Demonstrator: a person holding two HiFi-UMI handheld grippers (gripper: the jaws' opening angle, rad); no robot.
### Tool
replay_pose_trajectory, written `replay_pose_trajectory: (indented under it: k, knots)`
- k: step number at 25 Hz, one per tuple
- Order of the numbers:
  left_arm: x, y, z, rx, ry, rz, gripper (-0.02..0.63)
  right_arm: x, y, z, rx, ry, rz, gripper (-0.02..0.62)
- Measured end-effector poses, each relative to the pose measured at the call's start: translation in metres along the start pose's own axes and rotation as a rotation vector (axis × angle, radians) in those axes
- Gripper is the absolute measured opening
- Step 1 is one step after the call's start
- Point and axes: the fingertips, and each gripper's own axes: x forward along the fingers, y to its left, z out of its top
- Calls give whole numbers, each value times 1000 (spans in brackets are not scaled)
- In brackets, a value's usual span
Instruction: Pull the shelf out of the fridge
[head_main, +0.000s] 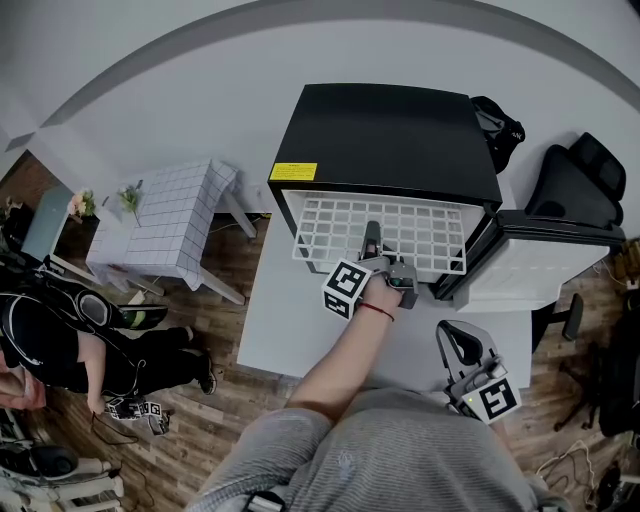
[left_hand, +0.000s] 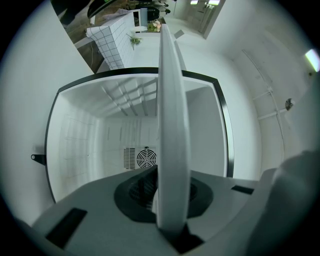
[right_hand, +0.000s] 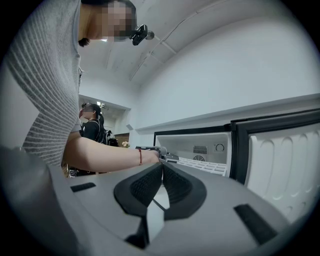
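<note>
Nearest, the right gripper (head_main: 455, 340) lies on the white surface (head_main: 280, 330), its jaws closed together and empty. Beyond it, the left gripper (head_main: 372, 236) has its jaws clamped narrowly on the front edge of the wire shelf (head_main: 420, 225), which sticks partway out of the open fridge (head_main: 385, 130).

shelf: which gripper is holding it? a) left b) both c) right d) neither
a: the left gripper has its fingers clamped on the front edge of the white wire shelf, while the right gripper is closed on nothing, back from the fridge.
</note>
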Motion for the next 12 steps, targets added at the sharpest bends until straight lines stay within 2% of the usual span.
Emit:
replay_pose_trajectory:
  k: [12]
  knots:
    - [-18, -1, -3, 0, 1, -2, 55, 0, 2, 1, -7, -10, 12, 14]
